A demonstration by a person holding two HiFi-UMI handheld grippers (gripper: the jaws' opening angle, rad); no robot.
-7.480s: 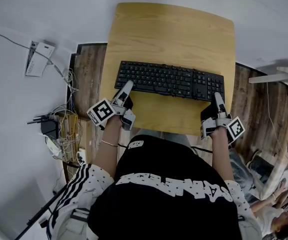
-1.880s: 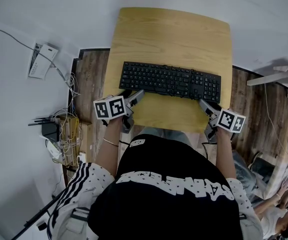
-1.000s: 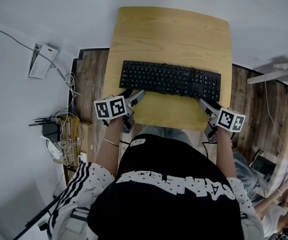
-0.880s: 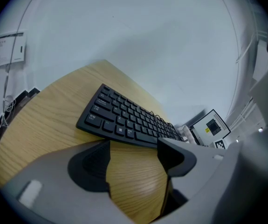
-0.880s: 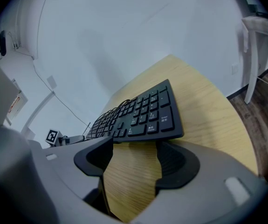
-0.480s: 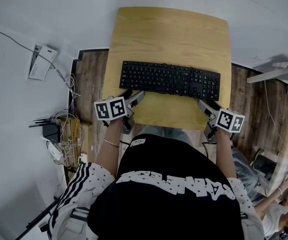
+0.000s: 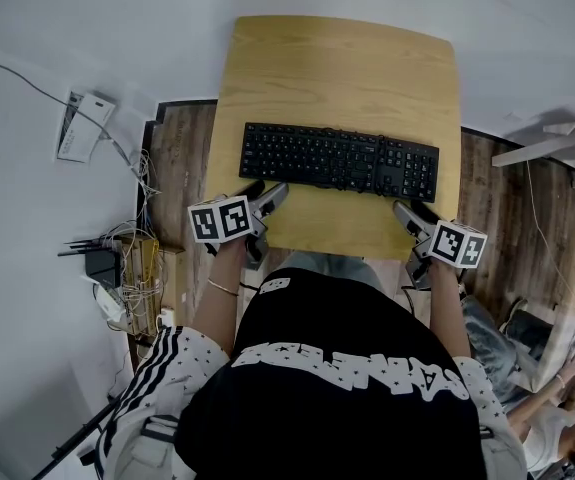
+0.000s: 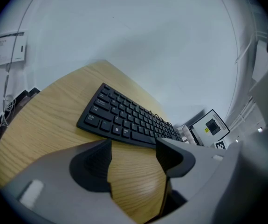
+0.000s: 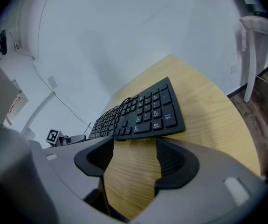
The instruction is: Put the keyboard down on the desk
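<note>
1. Keyboard (image 7: 339, 160) lies flat on the desk (image 7: 337, 68), pretty much where it was.
2. Left gripper (image 7: 269, 190) has backed off it; jaws wide, just closing a touch, empty.
3. Right gripper (image 7: 410, 209) has backed off too, jaws apart, empty.

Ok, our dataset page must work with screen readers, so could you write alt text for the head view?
A black keyboard lies flat across a small wooden desk, seen from above. The left gripper and right gripper sit just short of its near corners, both open and empty; the left jaws have just been closing slightly.
</note>
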